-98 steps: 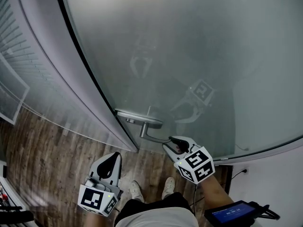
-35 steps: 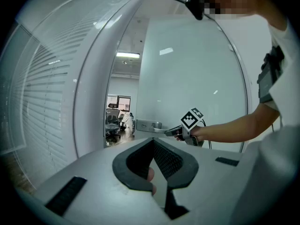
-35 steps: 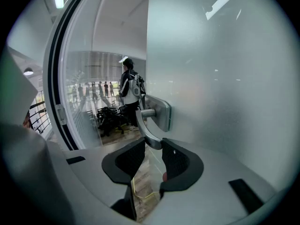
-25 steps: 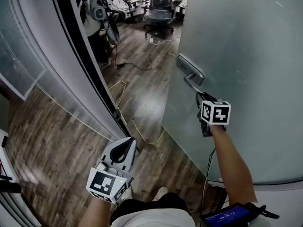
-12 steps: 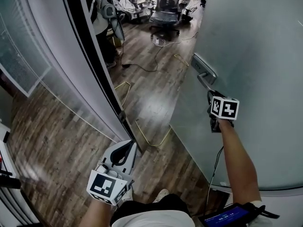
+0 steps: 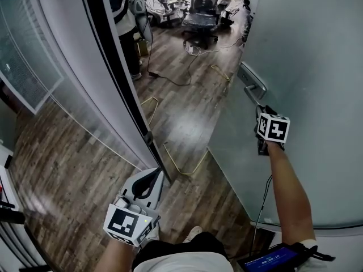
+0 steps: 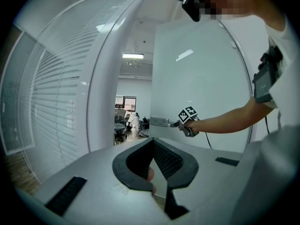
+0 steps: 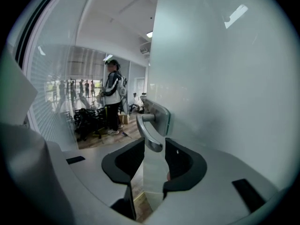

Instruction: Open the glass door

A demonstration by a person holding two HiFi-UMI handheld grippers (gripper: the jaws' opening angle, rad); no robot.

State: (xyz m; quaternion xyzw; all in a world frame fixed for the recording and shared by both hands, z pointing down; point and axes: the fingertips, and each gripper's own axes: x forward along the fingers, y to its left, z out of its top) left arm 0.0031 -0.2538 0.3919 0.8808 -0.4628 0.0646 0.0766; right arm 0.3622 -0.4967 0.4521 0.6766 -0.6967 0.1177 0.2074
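my right gripper clamps the handle of the open glass door. wood floor and office chairs lie beyond. my left gripper is closed, empty.

Two pale grey shells: left gripper and right gripper, each lined with black ribbed pads and backed by a cube of black-and-white square markers. Thin black cable beside the right forearm; small blue-lit screen device strapped near the elbow. White short-sleeved top, dark shorts, light shoe.
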